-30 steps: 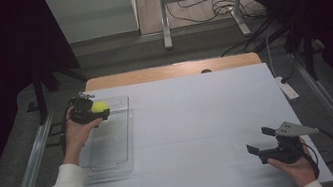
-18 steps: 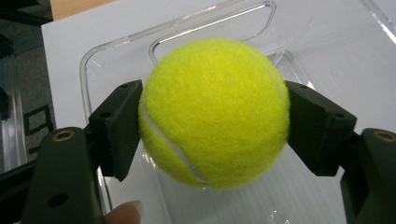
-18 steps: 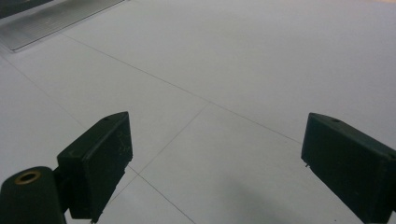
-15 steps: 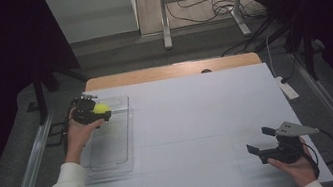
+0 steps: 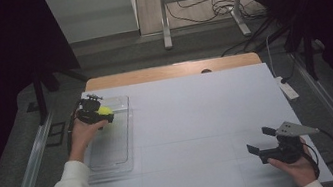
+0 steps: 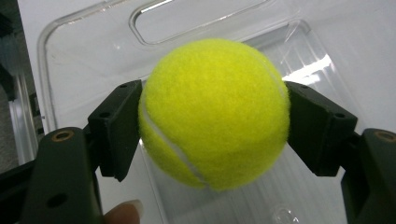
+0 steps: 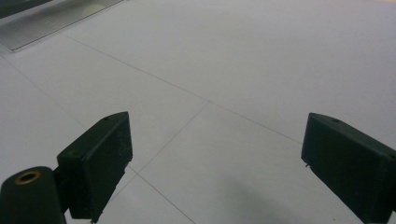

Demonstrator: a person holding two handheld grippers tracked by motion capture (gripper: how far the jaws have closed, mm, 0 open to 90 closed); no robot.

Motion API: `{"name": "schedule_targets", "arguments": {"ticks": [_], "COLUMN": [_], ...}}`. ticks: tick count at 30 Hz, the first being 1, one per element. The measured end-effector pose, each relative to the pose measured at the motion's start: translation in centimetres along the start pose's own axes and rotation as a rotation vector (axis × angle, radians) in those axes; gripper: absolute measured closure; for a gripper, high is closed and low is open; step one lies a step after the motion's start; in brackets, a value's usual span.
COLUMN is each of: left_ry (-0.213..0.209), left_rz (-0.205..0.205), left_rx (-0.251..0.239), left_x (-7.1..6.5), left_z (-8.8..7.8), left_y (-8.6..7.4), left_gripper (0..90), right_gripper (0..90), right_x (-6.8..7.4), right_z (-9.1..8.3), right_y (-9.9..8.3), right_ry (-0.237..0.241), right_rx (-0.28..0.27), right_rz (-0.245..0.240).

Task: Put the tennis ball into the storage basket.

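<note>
A yellow tennis ball (image 6: 212, 112) sits squeezed between the two black jaws of my left gripper (image 5: 97, 112), which is shut on it. In the high view the ball (image 5: 104, 112) hangs over the far end of a clear plastic tray (image 5: 112, 147) at the table's left side. The left gripper view shows the tray's wall and handle cut-out (image 6: 196, 16) just beyond the ball. My right gripper (image 5: 263, 141) rests near the table's front right, open, its jaws wide apart over bare white tabletop (image 7: 224, 93) with nothing between them.
The white table (image 5: 199, 118) has a wooden strip along its far edge. A small white object (image 5: 287, 88) lies at the right edge. Metal rails run along both sides of the table, and a stand with cables is beyond it.
</note>
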State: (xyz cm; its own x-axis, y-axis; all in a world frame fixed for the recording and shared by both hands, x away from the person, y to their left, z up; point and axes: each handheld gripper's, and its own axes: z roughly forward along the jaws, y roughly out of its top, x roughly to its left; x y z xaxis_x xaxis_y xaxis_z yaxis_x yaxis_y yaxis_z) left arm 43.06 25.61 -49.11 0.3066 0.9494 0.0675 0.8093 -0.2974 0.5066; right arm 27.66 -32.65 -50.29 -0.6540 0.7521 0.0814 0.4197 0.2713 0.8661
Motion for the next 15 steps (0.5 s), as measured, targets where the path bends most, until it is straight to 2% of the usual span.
{"name": "schedule_targets", "arguments": {"ticks": [10, 15], "left_ry": [0.011, 0.022], "left_rz": [-0.005, -0.008], "left_rx": [0.019, 0.024], "left_x": [-0.08, -0.01], "left_z": [0.48, 0.66], "left_y": [0.07, 0.03], "left_gripper": [25.7, 22.9], "right_gripper": [9.2, 9.2], "right_x": [-0.02, -0.03], "right_z": [0.0, 0.01], "right_y": [-0.02, -0.02], "right_ry": [0.0, -0.001], "right_rx": [0.001, 0.003], "right_rz": [0.0, -0.001]}}
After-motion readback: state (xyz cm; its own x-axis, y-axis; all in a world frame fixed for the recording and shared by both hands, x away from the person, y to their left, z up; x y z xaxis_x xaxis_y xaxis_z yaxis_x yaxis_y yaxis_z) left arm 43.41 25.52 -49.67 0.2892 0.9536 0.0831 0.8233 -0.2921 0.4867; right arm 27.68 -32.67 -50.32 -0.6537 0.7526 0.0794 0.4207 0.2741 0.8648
